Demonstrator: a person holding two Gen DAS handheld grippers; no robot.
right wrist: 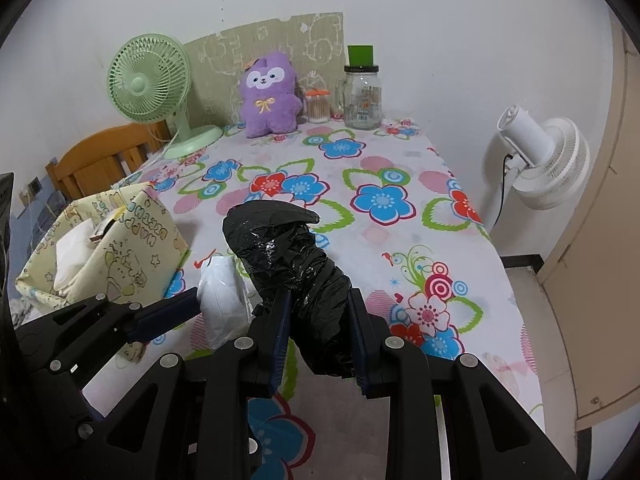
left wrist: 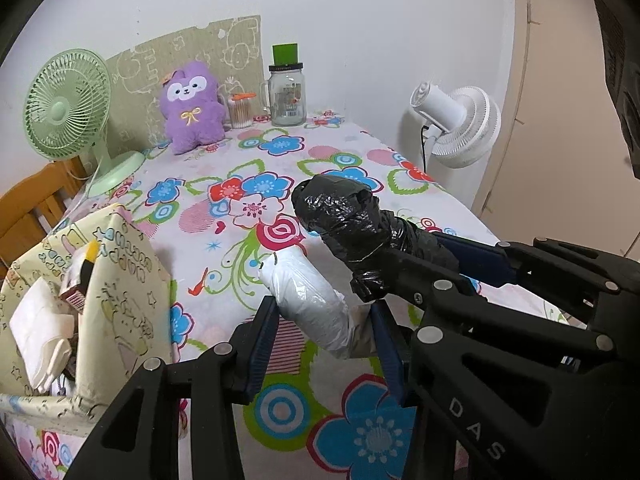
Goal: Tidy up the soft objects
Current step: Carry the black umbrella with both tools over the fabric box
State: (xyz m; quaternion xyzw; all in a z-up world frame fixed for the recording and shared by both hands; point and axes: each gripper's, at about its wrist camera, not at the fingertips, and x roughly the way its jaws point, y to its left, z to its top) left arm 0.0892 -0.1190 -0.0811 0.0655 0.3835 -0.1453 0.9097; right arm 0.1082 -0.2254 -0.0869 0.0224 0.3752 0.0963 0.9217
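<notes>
My left gripper (left wrist: 326, 312) is shut on a white plastic bag roll (left wrist: 308, 300) and holds it above the flowered tablecloth (left wrist: 280, 168). My right gripper (right wrist: 320, 308) is shut on a black plastic bag roll (right wrist: 288, 264), held just right of the white roll (right wrist: 222, 296). In the left wrist view the black roll (left wrist: 344, 220) and the right gripper's fingers (left wrist: 472, 256) come in from the right. In the right wrist view the left gripper's finger (right wrist: 168, 316) shows at the left. A purple plush toy (left wrist: 192, 108) sits at the table's far end.
A yellow patterned fabric bin (left wrist: 116, 288) with tissues and small items stands at the left. A green fan (left wrist: 68, 108), a cotton swab box (left wrist: 240, 112) and a glass jar (left wrist: 286, 96) stand at the far edge. A white fan (left wrist: 456, 124) stands right of the table. A wooden chair (right wrist: 104, 160) is at the left.
</notes>
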